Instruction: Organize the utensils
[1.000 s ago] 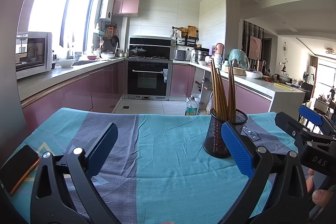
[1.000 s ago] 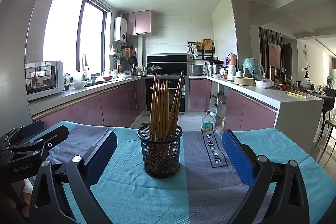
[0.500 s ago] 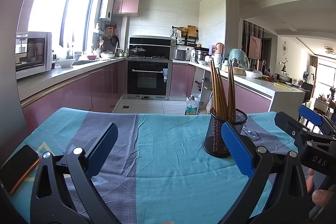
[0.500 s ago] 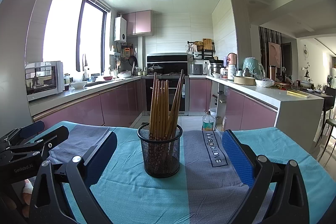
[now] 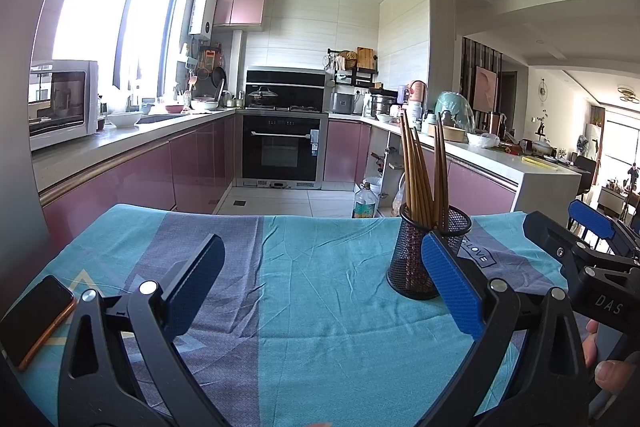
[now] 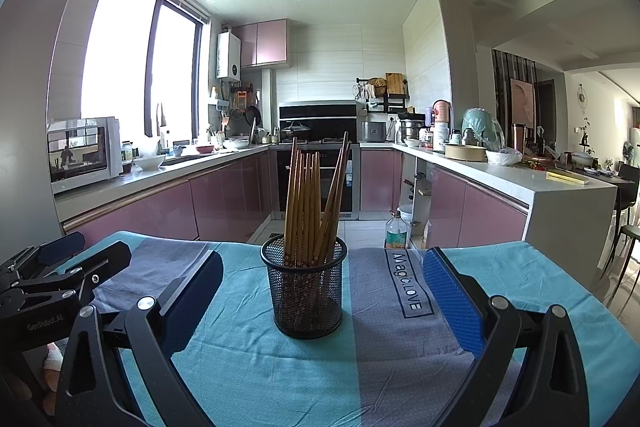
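A black mesh holder [image 6: 306, 291] stands upright on the teal and grey tablecloth [image 6: 392, 359], with several brown chopsticks [image 6: 310, 203] standing in it. My right gripper [image 6: 320, 291] is open and empty, and the holder stands just ahead between its jaws. In the left wrist view the holder [image 5: 416, 259] with the chopsticks [image 5: 424, 183] stands ahead to the right, partly behind my right fingertip. My left gripper [image 5: 320, 281] is open and empty over bare cloth [image 5: 312, 291]. Each gripper shows at the edge of the other's view.
A phone in an orange case [image 5: 34, 319] lies at the table's left edge. Beyond the far table edge is the kitchen floor, with a plastic bottle [image 6: 396, 229], pink cabinets and an oven [image 5: 282, 151].
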Available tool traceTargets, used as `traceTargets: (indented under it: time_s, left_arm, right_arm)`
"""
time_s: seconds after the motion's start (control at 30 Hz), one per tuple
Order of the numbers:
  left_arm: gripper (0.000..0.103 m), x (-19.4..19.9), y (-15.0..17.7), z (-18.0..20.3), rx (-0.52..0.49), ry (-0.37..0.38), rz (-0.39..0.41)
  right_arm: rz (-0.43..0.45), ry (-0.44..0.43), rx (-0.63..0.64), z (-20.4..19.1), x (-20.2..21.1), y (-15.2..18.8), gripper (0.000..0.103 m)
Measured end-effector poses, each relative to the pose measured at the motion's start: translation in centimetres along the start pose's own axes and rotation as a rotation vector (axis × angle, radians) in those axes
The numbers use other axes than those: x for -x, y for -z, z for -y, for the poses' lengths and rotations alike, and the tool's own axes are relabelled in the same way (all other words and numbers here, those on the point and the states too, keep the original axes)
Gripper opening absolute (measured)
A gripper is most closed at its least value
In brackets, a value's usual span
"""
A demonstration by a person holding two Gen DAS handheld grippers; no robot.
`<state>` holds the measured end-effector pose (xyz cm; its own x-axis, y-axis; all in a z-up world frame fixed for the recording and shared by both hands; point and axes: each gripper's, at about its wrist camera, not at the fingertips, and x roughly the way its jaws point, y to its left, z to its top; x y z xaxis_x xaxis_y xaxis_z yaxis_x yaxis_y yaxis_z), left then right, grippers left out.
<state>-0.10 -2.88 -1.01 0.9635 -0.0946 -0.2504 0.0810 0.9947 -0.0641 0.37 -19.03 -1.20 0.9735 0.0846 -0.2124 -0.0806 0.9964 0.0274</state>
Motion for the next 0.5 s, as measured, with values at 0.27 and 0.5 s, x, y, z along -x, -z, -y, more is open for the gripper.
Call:
traceTargets:
  time_s: [0.27, 0.5]
  left_arm:
    - [0.097, 0.00, -0.03, -0.01, 0.000, 0.000, 0.000]
    - [0.097, 0.00, -0.05, 0.01, 0.000, 0.001, -0.001]
  right_arm:
    - [0.000, 0.000, -0.001, -0.04, -0.02, 0.13, 0.097]
    - [0.001, 0.000, -0.001, -0.05, 0.02, 0.13, 0.097]
